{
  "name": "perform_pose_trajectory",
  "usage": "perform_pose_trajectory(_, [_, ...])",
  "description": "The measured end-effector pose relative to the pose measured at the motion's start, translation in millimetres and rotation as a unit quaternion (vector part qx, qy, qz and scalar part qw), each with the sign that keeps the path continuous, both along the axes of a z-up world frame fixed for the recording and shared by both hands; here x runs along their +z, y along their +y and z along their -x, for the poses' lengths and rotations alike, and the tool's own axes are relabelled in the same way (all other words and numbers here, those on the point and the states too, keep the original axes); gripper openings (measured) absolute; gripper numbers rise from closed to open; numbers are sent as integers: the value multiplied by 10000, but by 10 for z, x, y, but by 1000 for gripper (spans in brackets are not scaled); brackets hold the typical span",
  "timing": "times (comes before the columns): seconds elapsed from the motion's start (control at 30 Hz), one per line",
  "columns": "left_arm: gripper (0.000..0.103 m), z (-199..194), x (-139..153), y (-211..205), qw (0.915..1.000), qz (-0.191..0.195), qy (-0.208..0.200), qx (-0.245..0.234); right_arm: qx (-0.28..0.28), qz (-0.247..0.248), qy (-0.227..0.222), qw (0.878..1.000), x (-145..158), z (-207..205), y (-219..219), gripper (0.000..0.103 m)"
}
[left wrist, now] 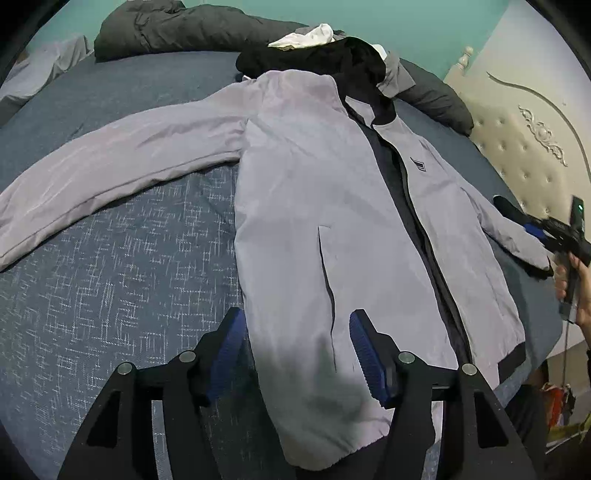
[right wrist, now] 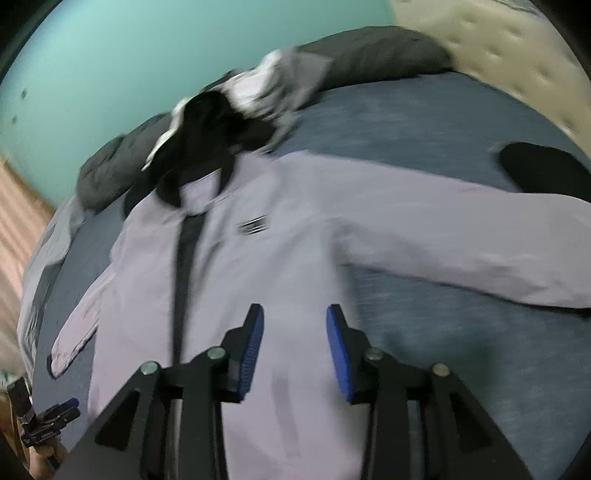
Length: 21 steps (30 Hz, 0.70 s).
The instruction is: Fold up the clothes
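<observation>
I take the grey jacket (left wrist: 306, 206) as my landmark; it lies face up and spread flat on the blue patterned bedcover (left wrist: 122, 266), its dark zip line (left wrist: 417, 221) running down the middle and a small dark chest badge (left wrist: 418, 165) just to one side of the zip; farthest left in my left wrist view, one sleeve (left wrist: 110, 158) stretches straight out from the jacket's shoulder across the cover; nearer me, my left gripper (left wrist: 297, 354) hovers over the jacket's hem with its blue pads (left wrist: 229, 354) spread wide, gripping nothing, the hem corner lying between the jaws; beyond the jacket's black collar (left wrist: 365, 74) sits a heap of dark, black and white clothes (left wrist: 306, 48) against the teal wall (left wrist: 424, 22); to the right of the jacket, its other sleeve ends in a black cuff, and there my right gripper (left wrist: 532, 227) shows in a hand (left wrist: 576, 291), close by that cuff; from that side view I cannot tell its spread, yet its own blurred wrist camera shows the right gripper (right wrist: 295, 347) with jaws parted and bare, poised above the jacket's lower front, right of the zip; past the far right of the jacket stands a cream tufted headboard (left wrist: 517, 147).
</observation>
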<state>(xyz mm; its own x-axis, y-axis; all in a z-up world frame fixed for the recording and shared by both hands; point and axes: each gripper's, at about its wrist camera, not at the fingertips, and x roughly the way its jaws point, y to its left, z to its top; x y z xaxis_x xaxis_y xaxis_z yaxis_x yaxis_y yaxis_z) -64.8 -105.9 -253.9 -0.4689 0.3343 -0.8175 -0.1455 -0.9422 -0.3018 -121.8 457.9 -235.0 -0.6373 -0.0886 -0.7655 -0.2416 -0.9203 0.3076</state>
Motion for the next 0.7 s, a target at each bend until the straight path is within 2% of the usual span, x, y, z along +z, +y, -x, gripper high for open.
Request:
perform_pose_trajectory(0.17, [64, 8, -8, 59, 10000, 73, 20, 20, -733, -6, -65, 9973, 22, -358, 842, 41])
perform_pose_trajectory(0.3, [66, 12, -12, 111, 9999, 136, -12, -14, -1195, 117, -38, 9928, 55, -558, 1312, 44])
perform_pose_trajectory(0.47, [69, 21, 42, 146, 9998, 208, 28, -52, -1594, 65, -78, 9872, 93, -806, 1753, 46])
perform_pose_trajectory(0.6, [71, 45, 79, 180, 9996, 264, 97, 13, -1989, 106, -98, 9799, 63, -1018, 2047, 51])
perform_pose_trajectory(0.7, [76, 64, 109, 216, 9995, 267, 140, 42, -2225, 97, -121, 9748, 37, -1174, 2237, 52])
